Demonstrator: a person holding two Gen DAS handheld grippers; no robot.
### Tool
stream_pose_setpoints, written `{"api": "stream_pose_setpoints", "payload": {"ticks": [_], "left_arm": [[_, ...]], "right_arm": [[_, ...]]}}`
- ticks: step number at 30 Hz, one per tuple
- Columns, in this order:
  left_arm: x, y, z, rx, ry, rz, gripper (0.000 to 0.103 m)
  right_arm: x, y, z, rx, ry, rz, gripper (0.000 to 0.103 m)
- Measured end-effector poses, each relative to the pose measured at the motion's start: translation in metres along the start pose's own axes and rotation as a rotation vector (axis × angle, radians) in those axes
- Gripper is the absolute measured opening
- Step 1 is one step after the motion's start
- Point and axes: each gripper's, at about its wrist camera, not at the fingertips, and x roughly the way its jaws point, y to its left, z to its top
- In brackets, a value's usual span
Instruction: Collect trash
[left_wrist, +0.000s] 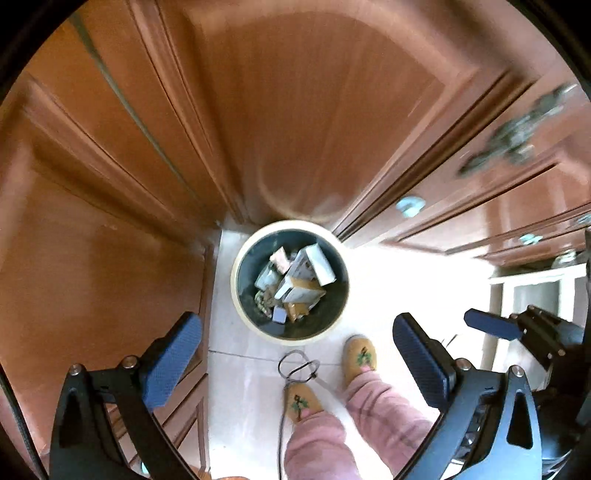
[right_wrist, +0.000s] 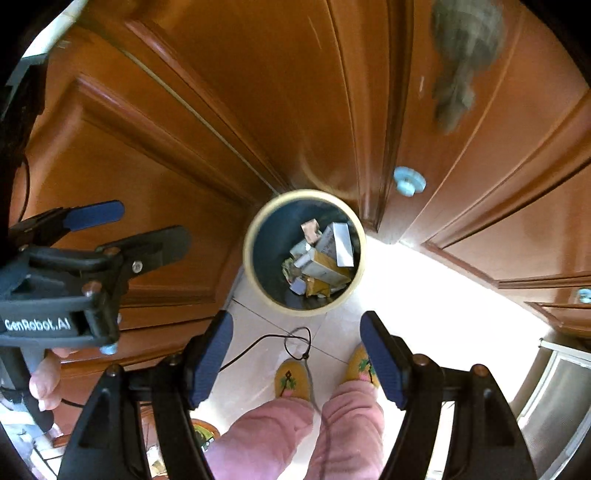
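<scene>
A round trash bin with a cream rim (left_wrist: 236, 280) stands on the floor below both grippers; it also shows in the right wrist view (right_wrist: 248, 258). It holds several boxes and wrappers (left_wrist: 295, 284) (right_wrist: 325, 258). My left gripper (left_wrist: 295, 354) is open and empty, high above the bin. My right gripper (right_wrist: 297, 358) is open and empty too, above the bin's near side. The right gripper's blue fingers (left_wrist: 491, 325) show at the right of the left wrist view. The left gripper (right_wrist: 122, 225) shows at the left of the right wrist view.
Brown wooden cabinet doors (left_wrist: 295, 110) (right_wrist: 258, 92) with pale blue knobs (right_wrist: 409, 181) surround the bin. The person's pink trousers (right_wrist: 288, 435) and yellow slippers (left_wrist: 360, 356) stand on the white tile floor (left_wrist: 406, 280). A thin black cable (right_wrist: 295, 343) loops on the floor.
</scene>
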Motion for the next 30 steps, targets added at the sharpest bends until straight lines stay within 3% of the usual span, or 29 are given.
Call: {"api": "stream_pose_setpoints", "payload": {"ticks": [9,15,19,21,30], "left_arm": [[-0.141,-0.012,0.000,-0.048,-0.127,0.026,0.102],[-0.229,-0.016,0.005,-0.079,-0.216,0.054,0.102],[-0.275,-0.018,0.007,-0.093,-0.254,0.078,0.102],[-0.296,-0.020,0.008,-0.091,-0.273,0.087,0.102],[-0.372,-0.033,0.010,-0.074,-0.393,0.085,0.102]], "right_arm": [[-0.128,0.031,-0.007,-0.014,-0.093,-0.041,0.072],[-0.214,0.045,-0.006,0.006,-0.201,-0.040,0.072],[-0.262,0.053,-0.005,-0.008,-0.290,-0.050,0.074],[-0.284,0.057,-0.004,-0.013,-0.331,-0.058,0.079],[-0.367,0.067,0.009,0.015,-0.501,-0.051,0.080]]}}
